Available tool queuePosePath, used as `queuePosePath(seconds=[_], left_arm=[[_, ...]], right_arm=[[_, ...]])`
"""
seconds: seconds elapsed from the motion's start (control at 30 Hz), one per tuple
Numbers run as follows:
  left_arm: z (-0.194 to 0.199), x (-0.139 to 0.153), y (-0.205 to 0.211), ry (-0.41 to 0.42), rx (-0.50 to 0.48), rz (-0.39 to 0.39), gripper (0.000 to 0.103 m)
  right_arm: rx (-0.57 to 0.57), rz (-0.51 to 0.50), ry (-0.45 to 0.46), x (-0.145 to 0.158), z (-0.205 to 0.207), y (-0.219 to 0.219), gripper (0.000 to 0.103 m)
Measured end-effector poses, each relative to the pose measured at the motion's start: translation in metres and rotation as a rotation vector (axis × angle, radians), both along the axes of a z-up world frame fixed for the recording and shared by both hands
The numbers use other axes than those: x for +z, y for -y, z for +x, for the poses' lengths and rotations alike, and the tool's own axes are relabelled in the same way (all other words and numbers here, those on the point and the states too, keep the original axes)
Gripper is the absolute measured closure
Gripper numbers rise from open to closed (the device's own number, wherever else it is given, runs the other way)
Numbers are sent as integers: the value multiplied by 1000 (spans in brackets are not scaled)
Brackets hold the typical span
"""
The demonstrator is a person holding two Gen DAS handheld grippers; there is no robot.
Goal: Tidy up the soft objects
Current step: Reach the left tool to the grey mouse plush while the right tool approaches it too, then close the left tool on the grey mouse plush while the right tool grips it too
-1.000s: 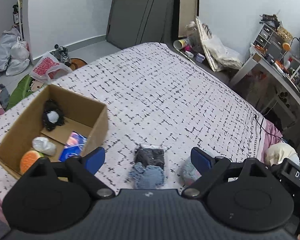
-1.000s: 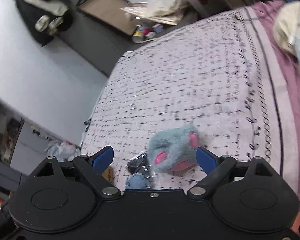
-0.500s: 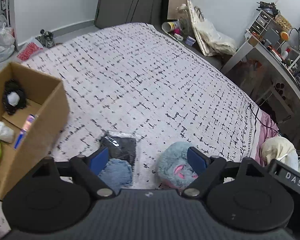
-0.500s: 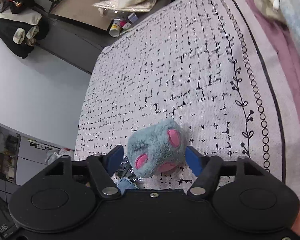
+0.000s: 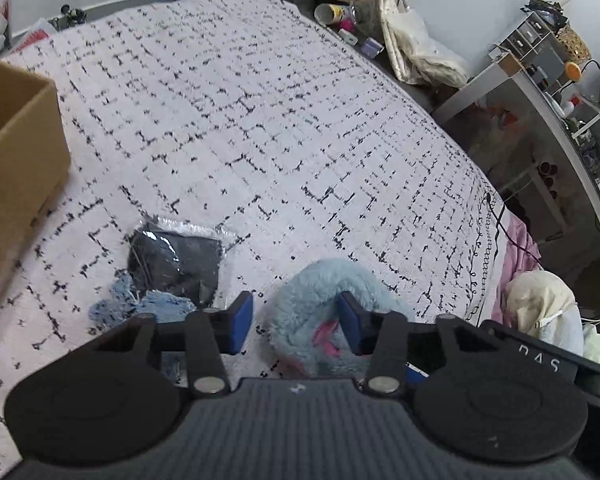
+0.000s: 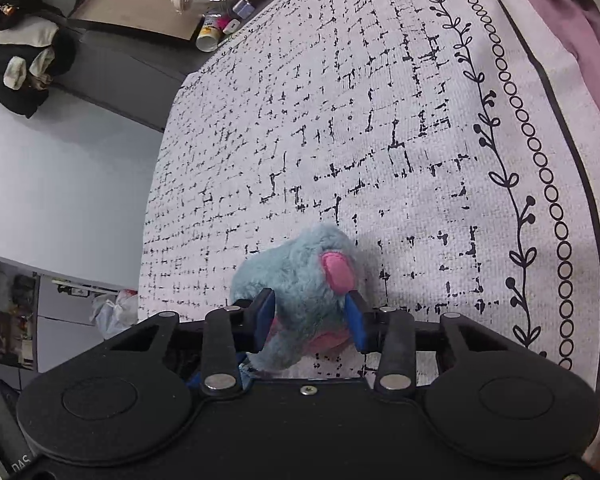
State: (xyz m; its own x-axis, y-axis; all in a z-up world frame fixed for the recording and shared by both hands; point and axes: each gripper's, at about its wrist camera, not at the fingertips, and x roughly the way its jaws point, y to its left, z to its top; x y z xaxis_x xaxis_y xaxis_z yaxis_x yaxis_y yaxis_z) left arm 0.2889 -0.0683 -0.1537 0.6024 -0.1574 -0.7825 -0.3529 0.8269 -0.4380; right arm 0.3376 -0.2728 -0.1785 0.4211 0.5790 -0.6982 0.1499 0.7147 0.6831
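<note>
We've got both grippers down on the same fuzzy blue plush toy [image 6: 300, 280], which sits on the white bedspread [image 6: 380, 140] with the black dash pattern, near the close edge of the bed.

The right gripper [image 6: 311, 322] has just been closing, and its blue pads now press into the plush from both sides, fur bulging out above them, so it's clamped on the toy. From this side the toy's rounded end points away from us toward the far end of the bed, with a pink ear patch [image 6: 337, 272] on its upper right. Its long axis seems to run roughly near-to-far along the fingers, though it's such a lumpy ball that we can't be sure.

The left gripper [image 5: 296, 326] has been closing too. Its right pad is sunk into the plush [image 5: 332, 300], but the left pad [image 5: 240, 322] looks to be off the fur with a strip of bedspread showing between, so we wouldn't call that a grip.

Just left of the toy lies a clear bag of dark fabric [image 5: 178, 256], with a frayed light blue cloth [image 5: 140, 304] touching its near edge. A cardboard box [image 5: 16, 152] stands at the far left of the bed.
</note>
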Motion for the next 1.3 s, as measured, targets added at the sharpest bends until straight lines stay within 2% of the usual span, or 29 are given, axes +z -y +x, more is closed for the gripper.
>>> queuePosePath(seconds=[0.07,0.2,0.33,0.37,0.43,0.63,0.9,1.23,1.3], left_arm=[[1,-4,0,-1,4,-23,80],[2,1,-2,5,16,-34,86],[-2,15,-4,34,14,-11,92],[-3,18,-5,39,12,-10,97],[-6,24,-9,51,6,-24,101],[-20,45,-16,82,4,-2,103],[-34,61,-29,57,30,51,99],[-44,44,-36,16,55,-18,94],[-43,36,-32,-10,51,-20,89]], right_arm=[[10,-1,1,-4,1,-2,73],[23,-35,56,5,0,-8,83],[45,-34,102,13,-3,-12,85],[52,-31,110,15,-4,-14,86],[68,-20,124,18,-6,-17,87],[117,-24,203,35,-20,-29,93],[107,-2,214,43,-32,-29,94],[91,48,140,32,-35,-20,96],[89,32,134,31,-36,-20,100]])
